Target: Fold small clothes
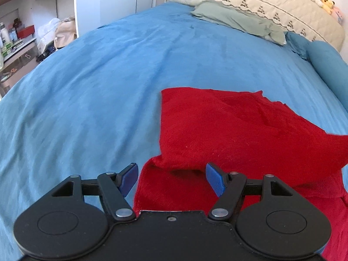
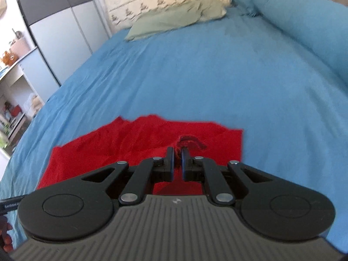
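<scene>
The right gripper has its jaws pressed nearly together on a pinch of the red garment, a dark bunched edge of cloth curling up just past the tips; how much fabric sits between the pads is hard to judge through the blur. The left gripper hangs with its blue pads spread wide and nothing between them, poised over a raised fold of the same garment. The garment itself lies partly doubled over on the blue bedsheet, near the front edge, with a green pillow well apart at the headboard. The risk from here is a thin pinch: if the right jaws hold only a sliver of hem, the cloth could slip free mid-fold, and the soft sheet may drag and skew the layers.
</scene>
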The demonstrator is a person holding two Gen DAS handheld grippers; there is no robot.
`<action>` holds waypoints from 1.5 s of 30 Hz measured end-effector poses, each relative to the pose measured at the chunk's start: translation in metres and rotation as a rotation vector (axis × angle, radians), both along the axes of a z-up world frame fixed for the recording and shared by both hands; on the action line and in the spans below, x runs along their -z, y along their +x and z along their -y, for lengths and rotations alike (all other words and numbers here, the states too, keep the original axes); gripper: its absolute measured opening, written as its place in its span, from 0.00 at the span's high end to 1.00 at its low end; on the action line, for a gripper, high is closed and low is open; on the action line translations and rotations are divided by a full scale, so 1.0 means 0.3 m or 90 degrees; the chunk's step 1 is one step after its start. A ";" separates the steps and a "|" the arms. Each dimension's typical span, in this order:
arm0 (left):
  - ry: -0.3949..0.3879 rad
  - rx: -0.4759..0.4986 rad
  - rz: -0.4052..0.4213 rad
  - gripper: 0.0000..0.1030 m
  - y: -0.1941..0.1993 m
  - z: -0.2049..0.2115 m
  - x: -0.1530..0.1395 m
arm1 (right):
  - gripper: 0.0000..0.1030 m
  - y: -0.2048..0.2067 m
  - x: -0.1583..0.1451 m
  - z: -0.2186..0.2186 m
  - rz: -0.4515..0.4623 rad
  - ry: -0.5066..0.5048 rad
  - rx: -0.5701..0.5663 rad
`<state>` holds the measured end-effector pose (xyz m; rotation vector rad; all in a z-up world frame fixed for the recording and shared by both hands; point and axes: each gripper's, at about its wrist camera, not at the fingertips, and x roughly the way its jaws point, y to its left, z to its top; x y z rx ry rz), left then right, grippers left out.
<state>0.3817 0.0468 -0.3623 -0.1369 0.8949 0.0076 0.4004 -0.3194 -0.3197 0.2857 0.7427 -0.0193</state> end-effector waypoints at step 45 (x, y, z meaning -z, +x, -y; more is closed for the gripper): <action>0.015 0.068 0.007 0.16 0.016 -0.123 0.027 | 0.10 0.409 0.033 -0.554 -0.067 0.018 -0.457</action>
